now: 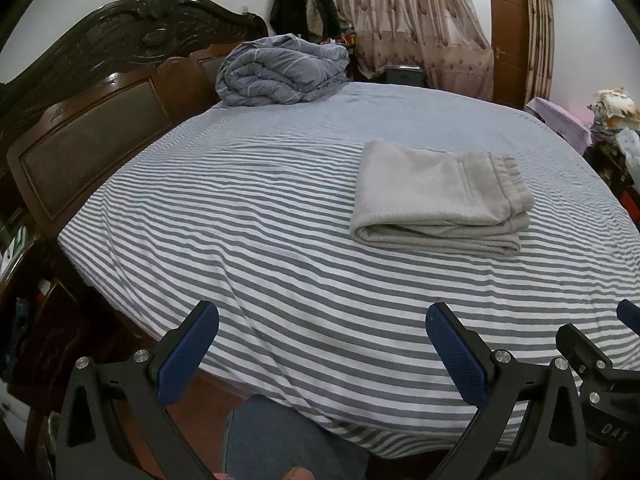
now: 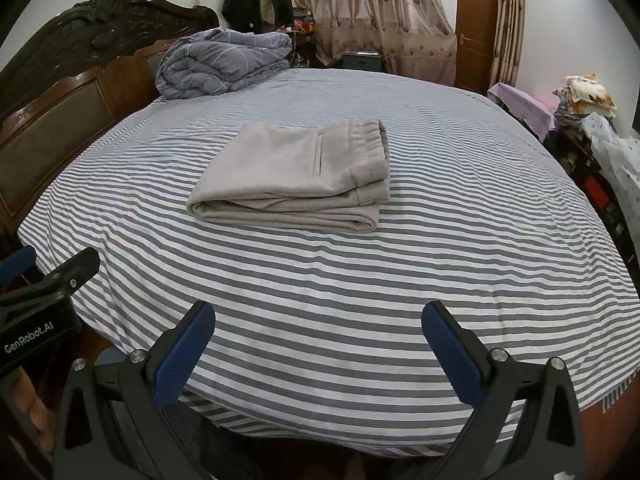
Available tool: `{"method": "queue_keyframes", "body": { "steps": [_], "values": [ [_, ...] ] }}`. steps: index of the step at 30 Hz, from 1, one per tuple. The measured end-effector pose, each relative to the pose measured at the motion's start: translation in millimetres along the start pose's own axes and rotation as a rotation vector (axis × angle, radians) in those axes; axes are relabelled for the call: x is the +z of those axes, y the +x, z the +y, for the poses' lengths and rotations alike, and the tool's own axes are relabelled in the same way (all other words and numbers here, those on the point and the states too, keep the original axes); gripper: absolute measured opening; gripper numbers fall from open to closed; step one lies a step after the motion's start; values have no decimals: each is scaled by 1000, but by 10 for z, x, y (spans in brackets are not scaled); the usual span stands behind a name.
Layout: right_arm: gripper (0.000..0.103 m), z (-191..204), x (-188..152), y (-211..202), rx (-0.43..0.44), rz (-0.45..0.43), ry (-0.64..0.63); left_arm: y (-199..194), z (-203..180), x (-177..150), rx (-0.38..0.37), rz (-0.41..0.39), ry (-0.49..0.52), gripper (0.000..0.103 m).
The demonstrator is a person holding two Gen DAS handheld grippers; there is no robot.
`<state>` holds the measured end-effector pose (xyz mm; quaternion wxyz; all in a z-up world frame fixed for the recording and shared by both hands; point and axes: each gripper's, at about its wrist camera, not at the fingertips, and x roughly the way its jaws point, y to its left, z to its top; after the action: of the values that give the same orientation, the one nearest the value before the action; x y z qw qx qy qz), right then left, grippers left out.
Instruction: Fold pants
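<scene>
Black two-finger grippers with blue pads

The left gripper (image 1: 322, 336) and right gripper (image 2: 318, 334) share black angular frames, silver round screws at the joints, and textured blue pads (image 2: 182, 360) lining the fingers. White "GenRobot.AI" lettering marks the black body at far left of the right wrist view. Blue-grey trouser fabric (image 1: 276, 436) shows bottom centre.

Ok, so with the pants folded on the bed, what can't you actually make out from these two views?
- Pants: underside and inner layers, hidden by the top fold in both views.
- Right tongs: only a tip at the left-wrist view's right edge.
- Left tongs: partly cut off at the right-wrist view's left edge.
- Coats by the curtain: too small for detail.
</scene>
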<state>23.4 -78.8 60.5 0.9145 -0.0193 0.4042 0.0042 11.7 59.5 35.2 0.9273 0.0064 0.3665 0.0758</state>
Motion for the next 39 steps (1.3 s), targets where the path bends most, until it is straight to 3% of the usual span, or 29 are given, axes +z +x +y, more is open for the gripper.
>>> {"method": "queue_keyframes", "body": {
  "steps": [39],
  "values": [
    [102,-25,-43,88,-7,-28,-4,102,-99,-66,-11,16,24,103]
  ]
}}
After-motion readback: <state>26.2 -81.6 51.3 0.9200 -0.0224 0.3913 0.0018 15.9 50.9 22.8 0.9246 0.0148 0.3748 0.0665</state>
